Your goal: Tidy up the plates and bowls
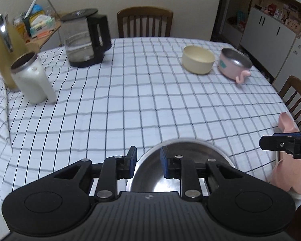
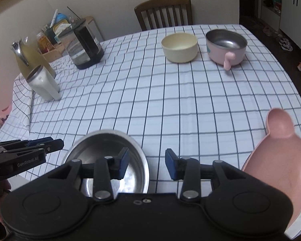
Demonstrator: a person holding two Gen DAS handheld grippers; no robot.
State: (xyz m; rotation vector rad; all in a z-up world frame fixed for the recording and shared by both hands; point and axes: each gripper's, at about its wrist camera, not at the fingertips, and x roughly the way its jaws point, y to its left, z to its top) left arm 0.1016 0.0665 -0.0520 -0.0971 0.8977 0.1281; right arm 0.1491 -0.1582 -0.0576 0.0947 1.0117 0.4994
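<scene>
We are looking across a large table under a white cloth checked with dark lines [image 1: 142, 92], with a brown wooden slat-backed chair [image 1: 144, 22] standing at its far edge. On the far left of the cloth a glass electric kettle with a black handle and base [image 1: 86, 38] is standing, and nearer to us a tall yellowish jug with a metal lever [image 1: 4, 52] and a white plastic jug with a metal rim [image 1: 31, 78] are sitting close together. At the near right edge a pink plastic dish with a rounded ear [image 2: 279, 156] is lying. In front of us a shiny steel bowl [image 1: 182, 166] is resting on the cloth. On the far right side a cream round bowl [image 1: 198, 59] and a pink bowl with a steel lining and a stubby handle [image 1: 233, 64] are sitting just beside each other — apart, not touching.

Our left gripper [image 1: 148, 160] is hanging over the steel bowl's near-left rim, its blue pads parted with the rim showing in the gap and neither pad pressing on it. Our right gripper [image 2: 147, 163] is standing with jaws wider apart — only checked cloth between them, the steel bowl's right rim behind its left finger.
</scene>
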